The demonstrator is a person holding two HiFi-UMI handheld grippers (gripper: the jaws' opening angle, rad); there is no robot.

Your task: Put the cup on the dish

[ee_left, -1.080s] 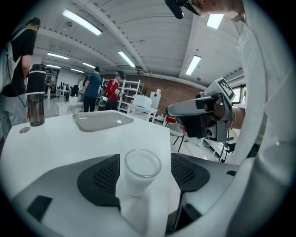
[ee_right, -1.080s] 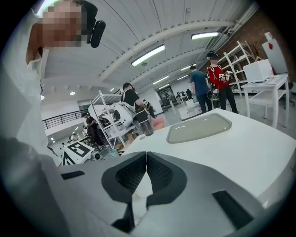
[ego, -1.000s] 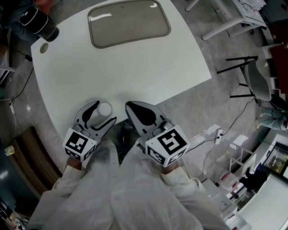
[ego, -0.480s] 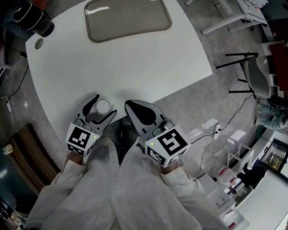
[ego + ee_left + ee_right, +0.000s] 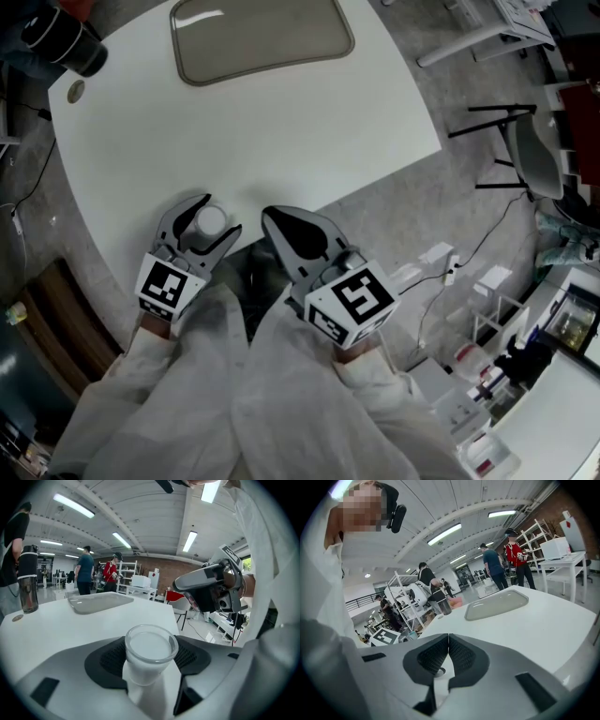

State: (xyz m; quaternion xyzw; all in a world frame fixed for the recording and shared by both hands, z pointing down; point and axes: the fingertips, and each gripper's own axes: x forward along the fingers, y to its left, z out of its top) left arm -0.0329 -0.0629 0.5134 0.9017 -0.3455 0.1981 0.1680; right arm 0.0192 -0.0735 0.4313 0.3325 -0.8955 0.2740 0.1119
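Note:
A small white cup stands upright on the white table, close to its near edge. My left gripper reaches around the cup; its jaws have just been closing, and both pads now touch the cup's sides. My right gripper hovers beside it over the table's edge, shut with nothing between its pads. The dish, a shallow grey rounded tray, lies at the far side of the table, well beyond both grippers. The same dish appears past the cup in the left gripper view, and the dish shows again in the right gripper view.
A black flask stands at the table's far left corner, with a small round disc near it. A chair and cables are on the floor to the right. People stand among shelves in the background.
The left jaws have drawn in a little around the cup. Both hands and the cup stay where they were; the view has shifted slightly.

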